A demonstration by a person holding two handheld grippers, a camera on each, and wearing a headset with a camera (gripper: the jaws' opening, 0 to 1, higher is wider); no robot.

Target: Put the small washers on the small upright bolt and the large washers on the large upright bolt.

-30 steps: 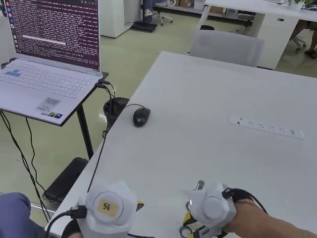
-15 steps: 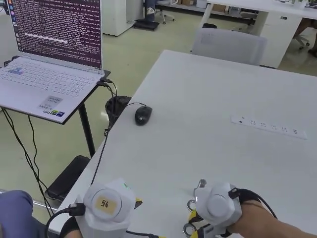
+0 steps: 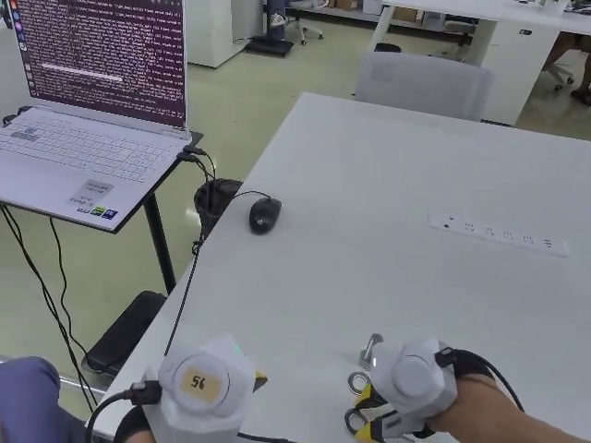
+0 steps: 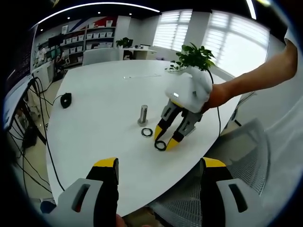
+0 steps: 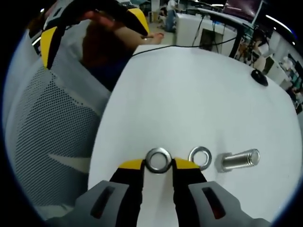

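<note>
Since a second back, the right claw [image 5: 158,166] has drifted a little toward 4 o'clock in the head view, uncovering the loose washer [image 3: 358,381] that it hid before. The upright bolt [image 3: 371,351], the mouse [image 3: 264,215] and the power strip [image 3: 497,235] lie where they did. That claw is clamped tight on the held washer [image 5: 158,151], pinching its rim between the yellow tips, down at the white worktop [image 3: 397,166]. Whether the ring touches the surface I cannot tell. From the claw, the loose washer lies flat at about 11 o'clock, just beside the foot of the bolt, which stands a little farther along the same line. The left claw [image 4: 160,165] hangs at the near edge, around 9 o'clock of the right one, its jaws spread wide and gripping nothing. A laptop [image 3: 92,138] sits on a stand off the worktop at 10 o'clock.
</note>
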